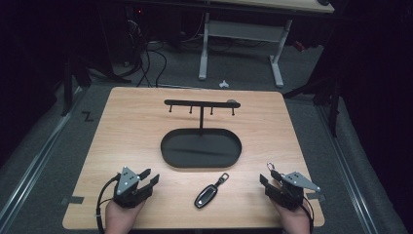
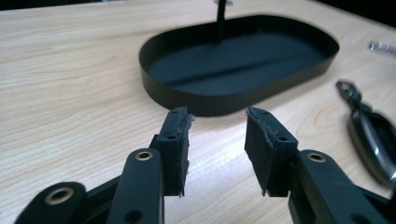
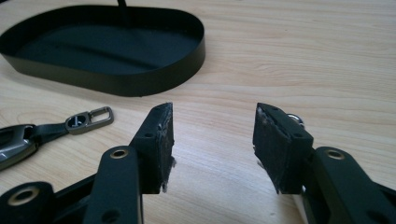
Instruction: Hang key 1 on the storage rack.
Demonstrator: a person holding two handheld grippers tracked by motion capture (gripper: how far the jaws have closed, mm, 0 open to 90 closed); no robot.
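Note:
A black car key fob (image 1: 207, 195) with a metal clip on a strap lies on the wooden table near its front edge, between my two grippers. My left gripper (image 1: 149, 176) rests at the front left, open, with nothing between its pads; in the left gripper view (image 2: 217, 114) the fob (image 2: 373, 135) lies to its right. At the front right sits my right gripper (image 1: 269, 176), open and empty as well (image 3: 212, 109), with the fob (image 3: 18, 140) off to its left. A small silver ring (image 1: 269, 167) lies just beyond its right jaw.
A black oval tray (image 1: 195, 151) stands mid-table, with a thin post carrying a hook bar (image 1: 200, 103) above its far rim. The tray (image 2: 233, 60) (image 3: 102, 46) lies ahead of both grippers. Desk legs and cables are on the floor behind the table.

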